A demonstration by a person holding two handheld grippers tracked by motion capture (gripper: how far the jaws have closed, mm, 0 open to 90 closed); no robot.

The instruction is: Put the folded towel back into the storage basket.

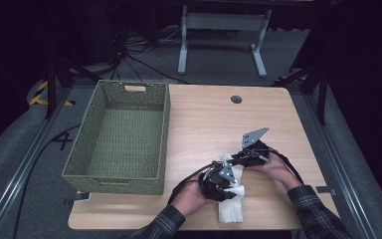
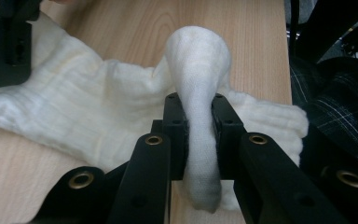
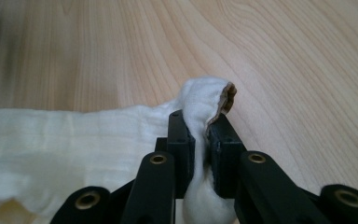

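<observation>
The white cloth lies on the wooden table, near the person's edge, under and between the two grippers. It is a thin, crinkled woven fabric, and it appears light, limp and fully compliant. It bunches into a narrow ridge wherever the jaws pinch it. Judged from this, it carries no shape of its own: any unsupported span will sag, and a single hold will let the rest hang and drag. It is not fragile. The weave looks grippy rather than slick, so a firm pinch on a gathered fold should hold.

Hold points: take it at an edge or corner, one per gripper, well apart, so the cloth can be spread or lifted flat.

The left gripper is closed on a raised fold of the cloth; the fabric stands up in a rounded hump just beyond its jaws. The right gripper is likewise clamped on a hem fold of the cloth, with a brownish edge showing at the fold's tip. In the high view the left gripper and the right gripper sit close together over the cloth.

A green woven basket stands to the left of the left gripper, apart from the cloth.

Markings: no brand, label or legible writing is visible on the cloth, basket or grippers.
</observation>
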